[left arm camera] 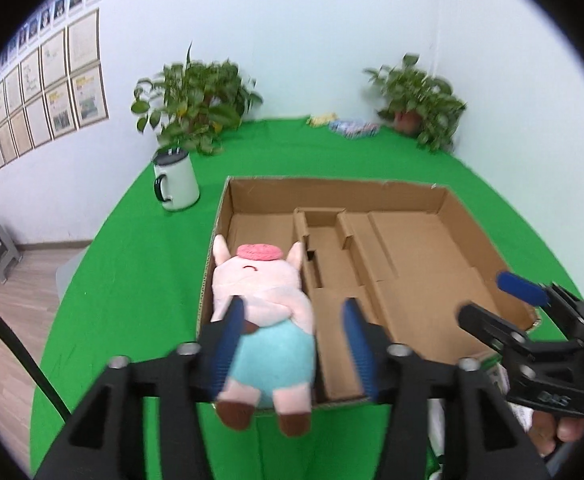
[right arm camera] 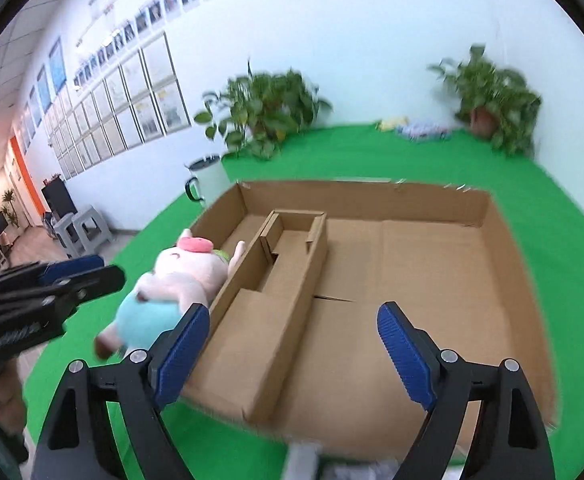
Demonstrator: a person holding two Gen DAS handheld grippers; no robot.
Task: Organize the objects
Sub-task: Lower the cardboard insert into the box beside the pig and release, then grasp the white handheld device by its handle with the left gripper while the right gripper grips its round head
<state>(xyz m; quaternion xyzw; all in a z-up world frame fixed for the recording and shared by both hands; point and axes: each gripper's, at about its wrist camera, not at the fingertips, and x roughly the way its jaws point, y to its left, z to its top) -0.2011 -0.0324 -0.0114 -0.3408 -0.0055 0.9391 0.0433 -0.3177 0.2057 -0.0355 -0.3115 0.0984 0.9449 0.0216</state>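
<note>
Plush is what this toy pig (left arm camera: 261, 320) is made of, so I judge it light, soft and squashy, with nothing to break. It will sag rather than slip, and the round blue belly looks the fullest place to pinch, across its width.

From the left wrist camera, the pig lies on its back in the leftmost compartment of the cardboard box (left arm camera: 484, 236), head toward the far wall and brown feet hanging over the near rim. The left gripper (left arm camera: 294, 354) stands wide apart. Its left pad overlaps the pig's flank at the arm and may be touching it, though I cannot tell for sure. Its right pad is clear of the toy, over the cardboard divider. It is released and clamps nothing. At the right edge the right gripper (left arm camera: 504, 300) shows side-on, over the box's near right corner, and looks parted. On the green tabletop (left arm camera: 139, 248), a white mug (left arm camera: 175, 180) stands left of the box, with potted plants (left arm camera: 195, 104) far behind.

From the right wrist camera, the right gripper (right arm camera: 292, 348) is spread wide over the box's middle and larger right section, holding nothing. The pig (right arm camera: 171, 284) lies near left, beside the left finger but, as far as I can tell, not gripped by it. The left gripper (right arm camera: 87, 270) reaches in from the left by the toy.
</note>
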